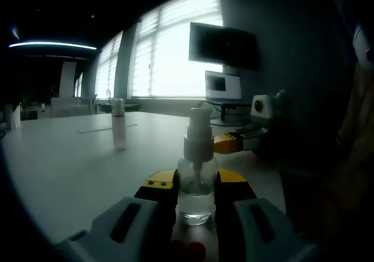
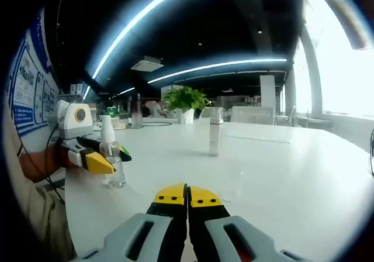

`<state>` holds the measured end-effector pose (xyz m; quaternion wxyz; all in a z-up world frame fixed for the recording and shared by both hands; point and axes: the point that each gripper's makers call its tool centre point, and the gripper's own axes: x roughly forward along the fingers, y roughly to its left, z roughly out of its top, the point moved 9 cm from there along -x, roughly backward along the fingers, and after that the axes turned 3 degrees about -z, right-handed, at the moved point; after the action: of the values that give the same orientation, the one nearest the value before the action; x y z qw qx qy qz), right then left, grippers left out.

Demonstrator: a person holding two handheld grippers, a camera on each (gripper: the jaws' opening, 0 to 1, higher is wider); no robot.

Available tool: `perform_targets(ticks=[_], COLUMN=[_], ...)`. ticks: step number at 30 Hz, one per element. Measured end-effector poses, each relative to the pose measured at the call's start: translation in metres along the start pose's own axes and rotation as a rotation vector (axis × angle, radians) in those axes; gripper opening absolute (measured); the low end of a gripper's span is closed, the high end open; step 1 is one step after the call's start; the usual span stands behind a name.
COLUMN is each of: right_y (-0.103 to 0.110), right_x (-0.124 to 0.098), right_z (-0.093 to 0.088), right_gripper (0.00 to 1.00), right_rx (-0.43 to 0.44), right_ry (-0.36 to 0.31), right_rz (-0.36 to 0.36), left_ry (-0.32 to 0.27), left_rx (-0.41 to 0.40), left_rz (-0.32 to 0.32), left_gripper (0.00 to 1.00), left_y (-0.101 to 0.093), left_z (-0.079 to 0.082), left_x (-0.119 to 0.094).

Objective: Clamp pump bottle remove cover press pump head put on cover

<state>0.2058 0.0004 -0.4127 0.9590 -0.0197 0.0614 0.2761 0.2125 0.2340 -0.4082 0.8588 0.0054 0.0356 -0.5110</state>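
Observation:
A small clear pump bottle (image 1: 197, 151) with a white pump head stands on the white table (image 1: 70, 162). My left gripper (image 1: 196, 185) is shut on its lower body, one yellow-tipped jaw on each side. Whether a clear cover sits over the head I cannot tell. In the right gripper view the same bottle (image 2: 116, 177) stands at the left inside the left gripper (image 2: 113, 160). My right gripper (image 2: 187, 195) hovers low over the table, shut with nothing between its jaws. It enters the left gripper view as the right gripper (image 1: 218, 144), behind and to the right of the bottle.
A second slim bottle (image 1: 118, 131) (image 2: 215, 132) stands alone further out on the table. A monitor (image 1: 223, 44) and a lit screen (image 1: 222, 87) are by the windows. A potted plant (image 2: 186, 100) stands at the far end. A person's sleeve (image 2: 35, 162) is at the left.

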Motion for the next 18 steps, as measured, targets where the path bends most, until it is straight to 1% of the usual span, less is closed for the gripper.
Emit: perform_targets(ticks=[12,15,18], right_y=[0.0,0.0016,0.0046], right_x=[0.0,-0.0012,-0.0017], right_z=[0.0016,0.0036,0.0078], right_gripper=[0.0,0.0,0.0], right_rx=[-0.009,-0.002,-0.026], right_ry=[0.0,0.001,0.004], right_rz=[-0.01,-0.001,0.0], left_ry=[0.0,-0.001,-0.001], left_rx=[-0.003,-0.009,-0.006], left_rz=[-0.001,0.0,0.001], left_gripper=[0.16,0.16,0.16], left_y=[0.0012,0.0013,0.0009], left_z=[-0.0004,-0.0004,-0.0004], left_x=[-0.0003,-0.0005,-0.0005])
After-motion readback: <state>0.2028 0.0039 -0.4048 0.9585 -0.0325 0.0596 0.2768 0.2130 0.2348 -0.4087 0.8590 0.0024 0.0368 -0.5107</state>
